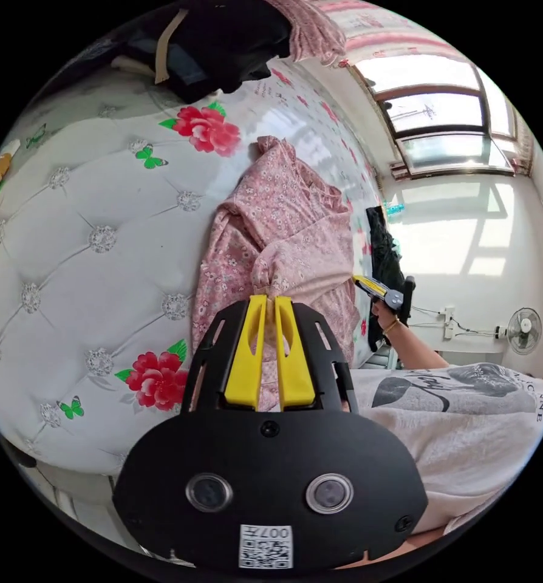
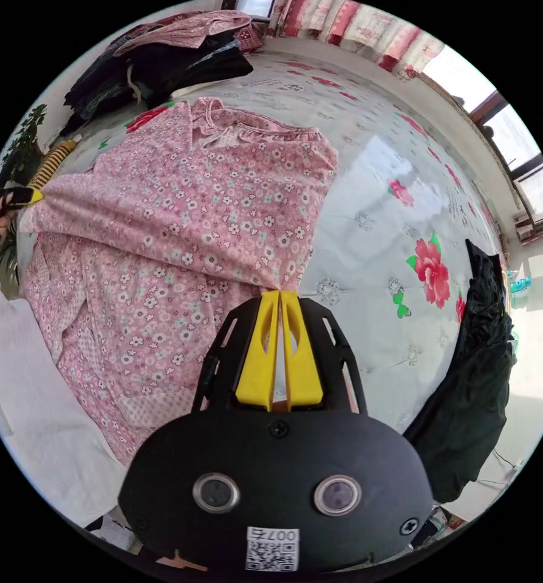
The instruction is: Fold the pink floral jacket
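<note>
The pink floral jacket lies on a white tufted bed cover, partly lifted by both grippers. My left gripper is shut on a bunched edge of the jacket, cloth pinched between its yellow jaws. My right gripper is shut on another edge of the jacket, at a pulled-up corner. In the left gripper view the right gripper shows at the jacket's far side in a hand. In the right gripper view the left gripper grips the jacket's far corner.
The bed cover bears red flowers and green butterflies. A pile of dark clothes sits at one end. A black garment hangs off the bed's side. A person in a white shirt stands by the bed; a fan stands by the wall.
</note>
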The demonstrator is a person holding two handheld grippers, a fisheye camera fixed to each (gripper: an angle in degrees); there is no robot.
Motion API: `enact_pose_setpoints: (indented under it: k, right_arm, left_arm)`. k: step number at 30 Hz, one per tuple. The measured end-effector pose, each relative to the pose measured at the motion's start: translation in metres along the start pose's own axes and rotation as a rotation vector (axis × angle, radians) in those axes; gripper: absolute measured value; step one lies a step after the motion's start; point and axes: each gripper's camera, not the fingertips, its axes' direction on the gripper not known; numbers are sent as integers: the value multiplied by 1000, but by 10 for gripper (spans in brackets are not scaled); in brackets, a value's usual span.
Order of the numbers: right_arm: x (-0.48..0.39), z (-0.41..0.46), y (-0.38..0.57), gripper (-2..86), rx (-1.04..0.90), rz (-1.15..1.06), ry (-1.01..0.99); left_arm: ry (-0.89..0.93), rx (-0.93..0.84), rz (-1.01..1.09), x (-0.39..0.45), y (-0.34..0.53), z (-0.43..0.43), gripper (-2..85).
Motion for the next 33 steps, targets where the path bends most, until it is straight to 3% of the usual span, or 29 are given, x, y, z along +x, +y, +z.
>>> enact_pose_setpoints:
  k: [4, 11, 17, 19, 24, 28, 33]
  right_arm:
    - [26, -8, 10, -2, 8, 28, 8]
    - [56, -58, 14, 5, 235, 114, -208]
    - [-31, -65, -19, 28, 275, -106, -557]
    - [-86, -62, -30, 38, 225, -279, -619]
    - [-171, -51, -38, 55, 121, -552, -623]
    - [-206, -34, -42, 61, 74, -692, -495]
    - [-193, -21, -49, 38, 8, -660, -499]
  left_arm:
    - [-117, -79, 35, 10, -3, 22, 55]
    - [-62, -18, 48, 10, 14, -11, 63]
    - [-50, -18, 43, 7, 16, -6, 66]
    - [-87, -18, 52, 7, 14, 0, 68]
    - [-51, 29, 61, 5, 7, -5, 67]
    - [-69, 25, 111, 10, 4, -3, 62]
    - [-82, -90, 131, 6, -2, 37, 53]
